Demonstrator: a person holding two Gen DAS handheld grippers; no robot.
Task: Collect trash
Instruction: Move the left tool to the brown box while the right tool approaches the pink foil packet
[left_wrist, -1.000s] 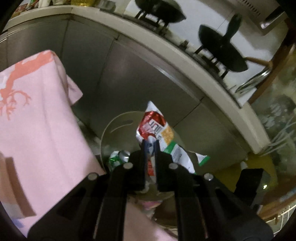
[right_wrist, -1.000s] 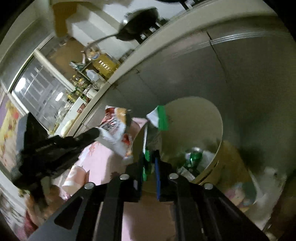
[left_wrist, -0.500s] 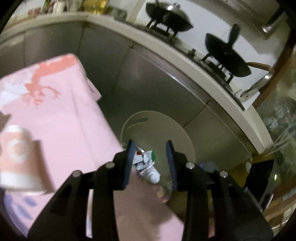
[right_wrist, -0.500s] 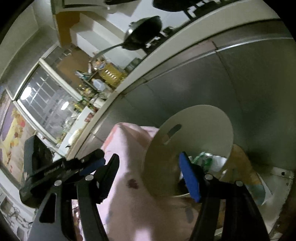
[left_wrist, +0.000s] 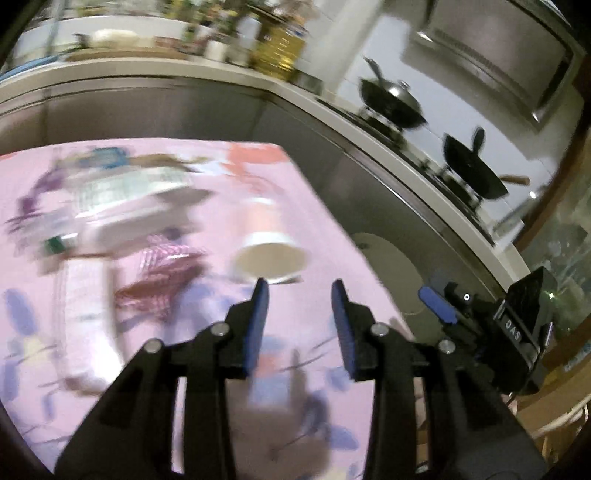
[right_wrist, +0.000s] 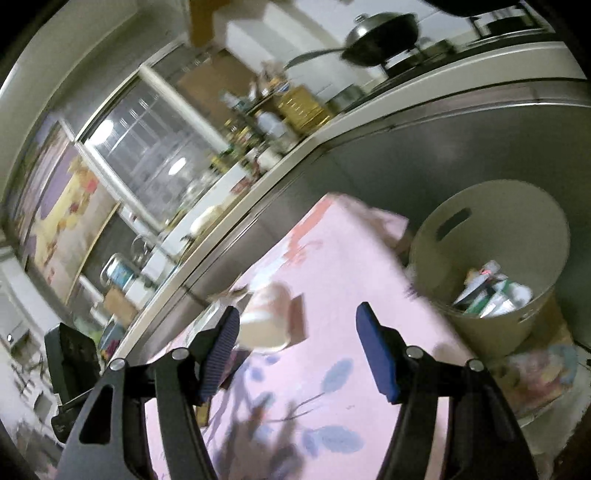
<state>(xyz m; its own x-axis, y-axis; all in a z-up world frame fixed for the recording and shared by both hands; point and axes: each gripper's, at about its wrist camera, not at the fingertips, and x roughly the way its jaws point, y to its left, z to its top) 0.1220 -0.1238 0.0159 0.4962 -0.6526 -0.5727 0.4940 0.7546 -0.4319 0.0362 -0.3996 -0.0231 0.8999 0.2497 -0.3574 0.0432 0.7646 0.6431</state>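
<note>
On the pink flowered tablecloth (left_wrist: 325, 229) that covers the tabletop, a paper cup (left_wrist: 267, 254) lies on its side with its open white mouth turned toward the two grippers. It sits toward the far right corner of the tabletop, not far from the right edge. The left gripper (left_wrist: 300, 295) hangs just short of it, its blue-padded jaws a modest way apart with nothing between them; the cup's rim shows just beyond the left pad. The right gripper (right_wrist: 297, 325) is spread wider, jaws apart and empty (the cup (right_wrist: 264, 321) shows just past its left finger, though whether they touch I cannot tell through the blur).

Toward the left edge of the tabletop lies more litter: a pale flattened package (left_wrist: 125, 199) with something green at one end, a crumpled pink-and-purple wrapper (left_wrist: 162, 273), and a long pale item (left_wrist: 83, 317), all too smeared to name further.

Off the table's far right corner, on the floor against the steel cabinet fronts (right_wrist: 461, 144), stands a round beige bin (right_wrist: 491, 258) with a slot handle, and wrappers (right_wrist: 491, 291) are piled inside it. Two dark woks (left_wrist: 391, 101) sit on the counter above.
</note>
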